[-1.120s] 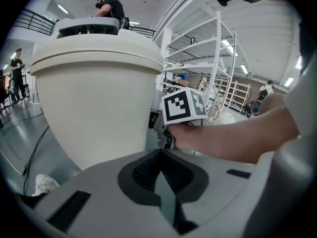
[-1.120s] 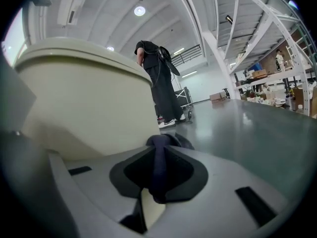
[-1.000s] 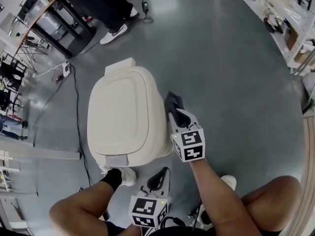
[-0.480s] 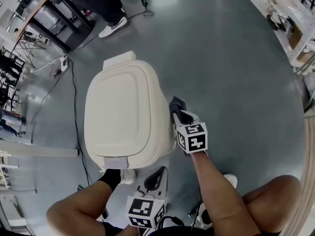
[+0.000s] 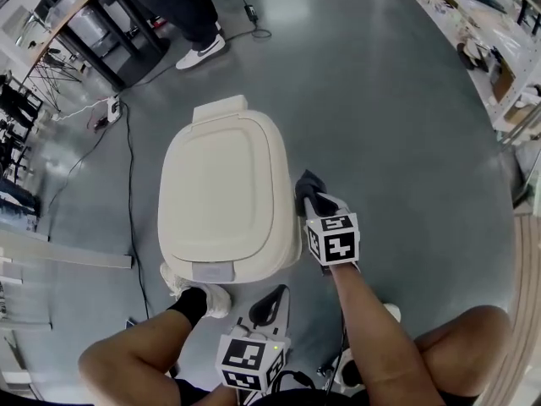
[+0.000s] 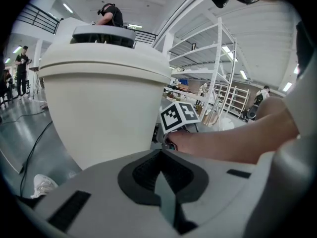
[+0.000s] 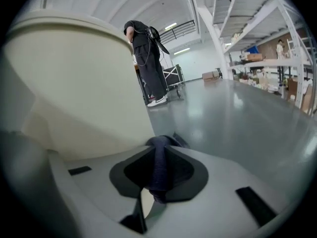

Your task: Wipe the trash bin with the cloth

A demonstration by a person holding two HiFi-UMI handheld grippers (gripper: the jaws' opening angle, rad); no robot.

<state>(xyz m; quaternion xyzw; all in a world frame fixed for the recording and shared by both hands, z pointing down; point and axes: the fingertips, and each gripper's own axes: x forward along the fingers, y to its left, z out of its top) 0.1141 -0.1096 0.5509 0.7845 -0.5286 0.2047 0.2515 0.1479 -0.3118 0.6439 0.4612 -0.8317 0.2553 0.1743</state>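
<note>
A cream trash bin (image 5: 226, 194) with its lid down stands on the grey floor; its side wall (image 7: 74, 98) fills the left of the right gripper view. My right gripper (image 5: 314, 200) is shut on a dark cloth (image 5: 308, 185), pressed against the bin's right side. The same cloth (image 7: 159, 165) shows pinched between the jaws. My left gripper (image 5: 269, 304) hangs low near the bin's front right corner, jaws shut with nothing in them (image 6: 158, 175). It faces the bin's front wall (image 6: 104, 113).
A person's white shoe (image 5: 196, 298) stands by the bin's pedal. Another person's feet (image 5: 199, 52) are beyond the bin near a desk (image 5: 80, 19). A black cable (image 5: 128, 184) runs along the floor at left. Shelves (image 5: 490, 49) line the right.
My right gripper with the cloth has slid back along the bin's right side toward me. The left gripper has stayed put.
</note>
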